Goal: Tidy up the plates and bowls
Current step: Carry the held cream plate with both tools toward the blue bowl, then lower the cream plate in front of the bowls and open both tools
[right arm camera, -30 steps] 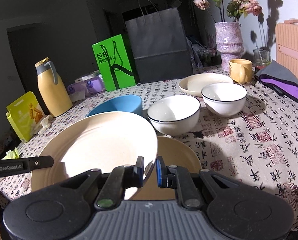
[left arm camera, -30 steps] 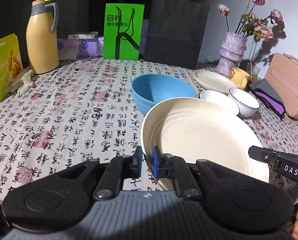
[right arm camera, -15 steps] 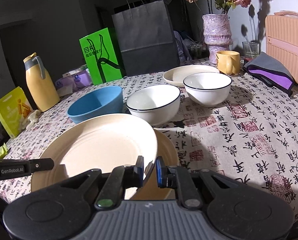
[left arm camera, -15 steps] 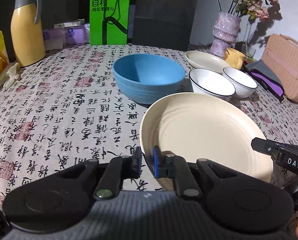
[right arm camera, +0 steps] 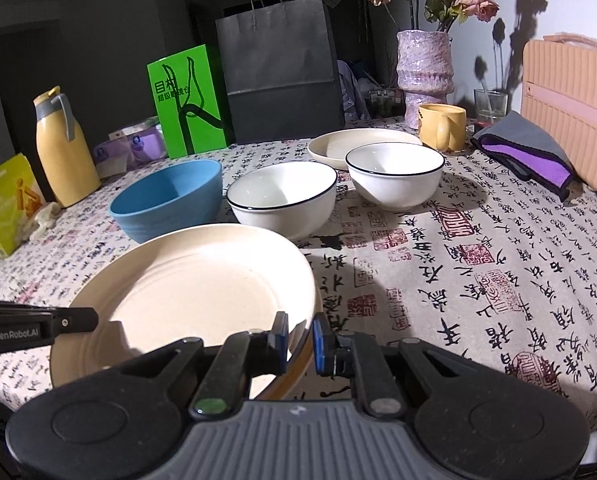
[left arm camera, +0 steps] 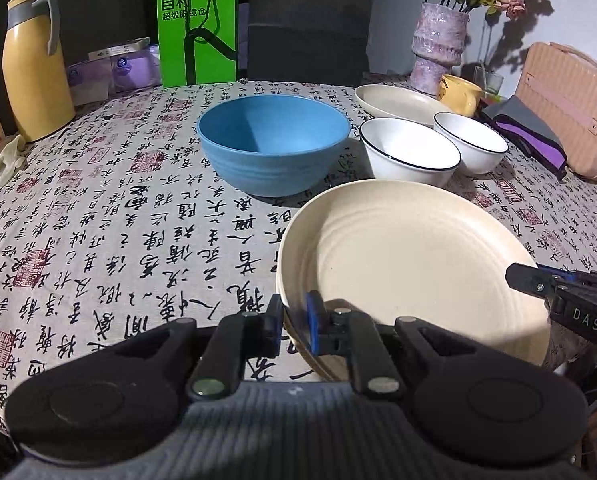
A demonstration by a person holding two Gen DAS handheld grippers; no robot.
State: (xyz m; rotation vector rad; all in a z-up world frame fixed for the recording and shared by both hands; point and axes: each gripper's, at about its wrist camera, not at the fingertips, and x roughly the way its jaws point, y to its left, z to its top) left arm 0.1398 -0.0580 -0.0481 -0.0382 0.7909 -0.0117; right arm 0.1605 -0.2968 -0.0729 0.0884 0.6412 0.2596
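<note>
Both grippers hold one large cream plate (left arm camera: 410,264) low over the near table edge. My left gripper (left arm camera: 294,320) is shut on its left rim, and my right gripper (right arm camera: 300,336) is shut on its right rim. In the right wrist view the same cream plate (right arm camera: 194,292) covers a tan plate beneath it, of which only an edge (right arm camera: 294,376) shows. Behind stand a blue bowl (left arm camera: 274,148), two white bowls with dark rims (left arm camera: 408,156) (left arm camera: 470,144), and a smaller cream plate (left arm camera: 398,100).
A patterned tablecloth (left arm camera: 138,240) covers the round table. Along the back stand a yellow thermos (left arm camera: 34,68), green sign (left arm camera: 196,24), black paper bag (right arm camera: 278,76), vase (right arm camera: 424,76) and yellow mug (right arm camera: 442,126). A pink case (right arm camera: 570,116) and grey-purple cloth (right arm camera: 526,152) lie at the right.
Both grippers have sunk with the cream plate toward the table. It now lies lower over the tan plate, which shows less than before. Both grips are unchanged.
</note>
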